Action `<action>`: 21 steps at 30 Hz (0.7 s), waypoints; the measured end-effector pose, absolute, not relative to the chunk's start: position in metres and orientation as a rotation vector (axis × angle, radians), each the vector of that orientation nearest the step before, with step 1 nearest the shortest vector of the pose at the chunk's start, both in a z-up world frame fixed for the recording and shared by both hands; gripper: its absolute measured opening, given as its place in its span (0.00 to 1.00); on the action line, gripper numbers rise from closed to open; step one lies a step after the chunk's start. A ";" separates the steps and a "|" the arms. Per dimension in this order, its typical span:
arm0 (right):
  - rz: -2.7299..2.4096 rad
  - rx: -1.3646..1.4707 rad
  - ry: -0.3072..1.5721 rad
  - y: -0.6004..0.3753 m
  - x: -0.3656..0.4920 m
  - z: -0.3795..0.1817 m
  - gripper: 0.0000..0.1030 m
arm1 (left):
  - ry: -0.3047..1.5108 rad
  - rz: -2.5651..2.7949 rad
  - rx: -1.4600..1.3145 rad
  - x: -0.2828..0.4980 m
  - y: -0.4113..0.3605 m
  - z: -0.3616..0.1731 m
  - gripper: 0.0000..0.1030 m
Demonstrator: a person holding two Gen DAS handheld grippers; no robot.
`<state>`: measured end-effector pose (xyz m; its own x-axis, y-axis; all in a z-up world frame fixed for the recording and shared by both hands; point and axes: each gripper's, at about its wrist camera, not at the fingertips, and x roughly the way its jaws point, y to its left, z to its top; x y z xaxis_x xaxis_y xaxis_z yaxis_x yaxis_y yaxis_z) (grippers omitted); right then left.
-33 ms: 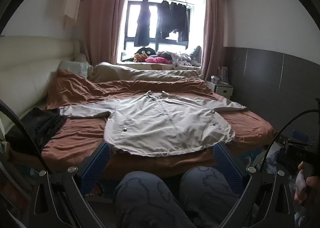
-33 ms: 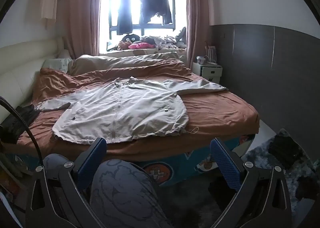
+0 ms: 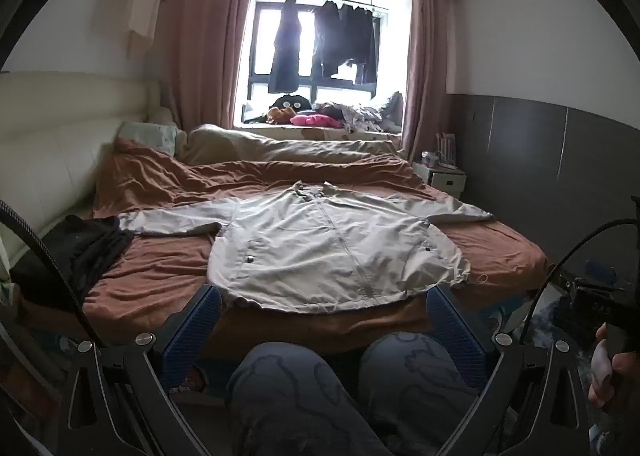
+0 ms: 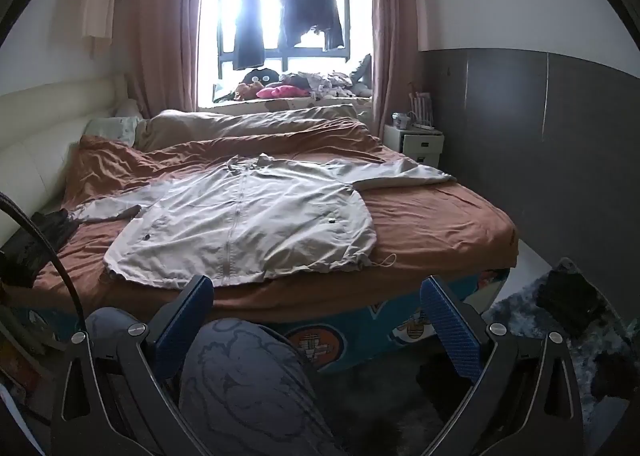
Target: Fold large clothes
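A light grey zip jacket (image 3: 332, 248) lies flat, front up, on the brown bed (image 3: 160, 276), sleeves spread to both sides; it also shows in the right wrist view (image 4: 248, 224). My left gripper (image 3: 322, 320) is open and empty, held back from the bed's near edge, just short of the jacket's hem. My right gripper (image 4: 316, 312) is open and empty, also short of the bed edge, to the right of the left one. The person's knees (image 3: 340, 376) sit below both grippers.
A dark garment (image 3: 76, 252) lies on the bed's left side by the cream headboard (image 3: 48, 160). A rumpled duvet (image 3: 280, 152) lies at the far side. A white nightstand (image 4: 416, 144) stands right. A dark rug (image 4: 560, 320) covers the floor at right.
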<state>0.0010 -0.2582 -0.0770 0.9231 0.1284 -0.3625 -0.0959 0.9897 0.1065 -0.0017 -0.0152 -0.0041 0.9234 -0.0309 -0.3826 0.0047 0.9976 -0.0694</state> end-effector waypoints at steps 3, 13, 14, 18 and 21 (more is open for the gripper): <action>0.116 0.086 0.375 -0.258 0.000 -0.077 1.00 | 0.394 -0.023 -0.067 -0.003 -0.015 -0.004 1.00; 0.110 0.081 0.364 -0.260 0.000 -0.077 1.00 | 0.386 -0.044 -0.065 -0.008 -0.017 -0.006 1.00; 0.111 0.080 0.363 -0.260 0.000 -0.077 1.00 | 0.386 -0.045 -0.067 -0.008 -0.015 -0.005 1.00; 0.106 0.077 0.359 -0.260 -0.002 -0.078 1.00 | 0.388 -0.046 -0.067 -0.008 -0.015 -0.005 1.00; 0.104 0.076 0.357 -0.259 -0.003 -0.078 1.00 | 0.388 -0.046 -0.067 -0.008 -0.015 -0.004 1.00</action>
<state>-0.0027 -0.2590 -0.0778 0.9317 0.1153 -0.3445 -0.0886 0.9918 0.0925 -0.0078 -0.0150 -0.0040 0.9246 -0.0575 -0.3765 0.0317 0.9967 -0.0744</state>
